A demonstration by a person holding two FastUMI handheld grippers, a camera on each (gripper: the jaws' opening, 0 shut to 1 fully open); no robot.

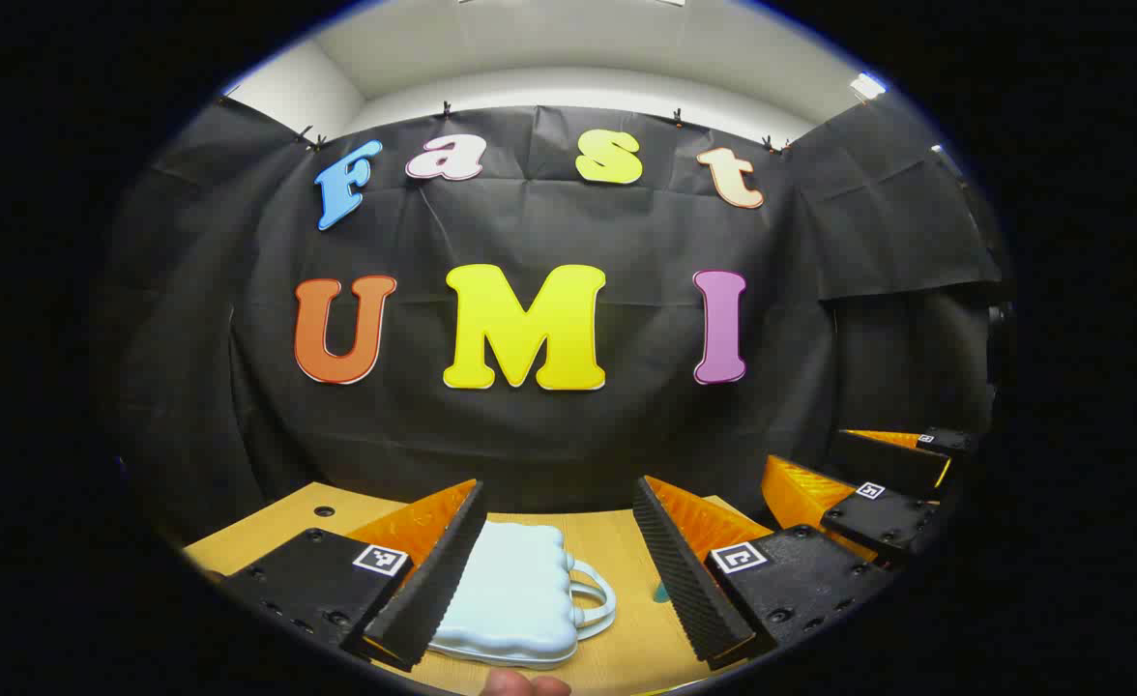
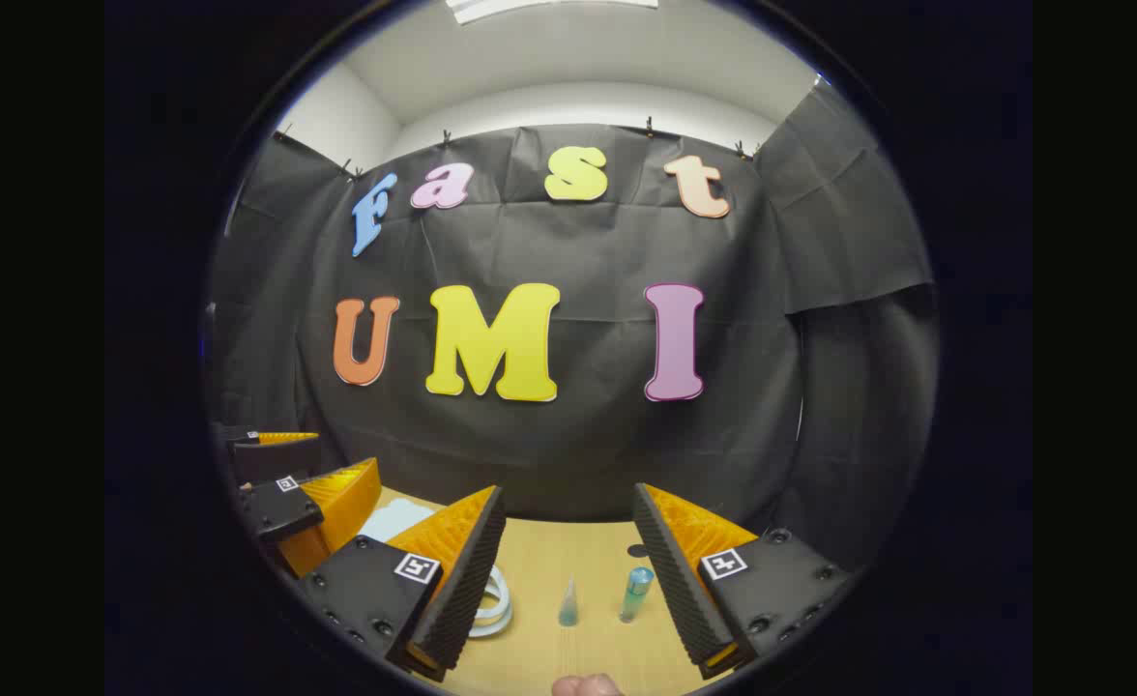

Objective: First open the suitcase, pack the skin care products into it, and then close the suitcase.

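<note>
In the left gripper view, the left hand-held gripper (image 1: 559, 570) is open, its two black ribbed fingers spread wide at the bottom of the frame with nothing between them but air. Through that gap, at bottom centre, the pale blue suitcase (image 1: 515, 599) lies flat and closed on the wooden tabletop (image 1: 626, 561), its white loop handle (image 1: 593, 599) pointing toward the right of the frame. The suitcase's left edge is hidden behind the left finger. At the right edge of that frame the right hand-held gripper (image 1: 868, 483) shows farther off, above the tabletop. A fingertip (image 1: 525, 684) peeks in at the very bottom edge. In the right gripper view, the right hand-held gripper is likewise open, its fingers wide apart and holding nothing. Between them, low in the frame, two skin care products stand upright on the tabletop: a small clear cone-shaped bottle (image 2: 568, 604) at bottom centre and, just to its right, a teal tube (image 2: 636, 593) with a lighter cap. They are near each other but apart. The suitcase handle and a corner of the pale case show at the lower left of this frame, partly behind the left finger, and the left hand-held gripper appears beyond them at the left edge.
</note>
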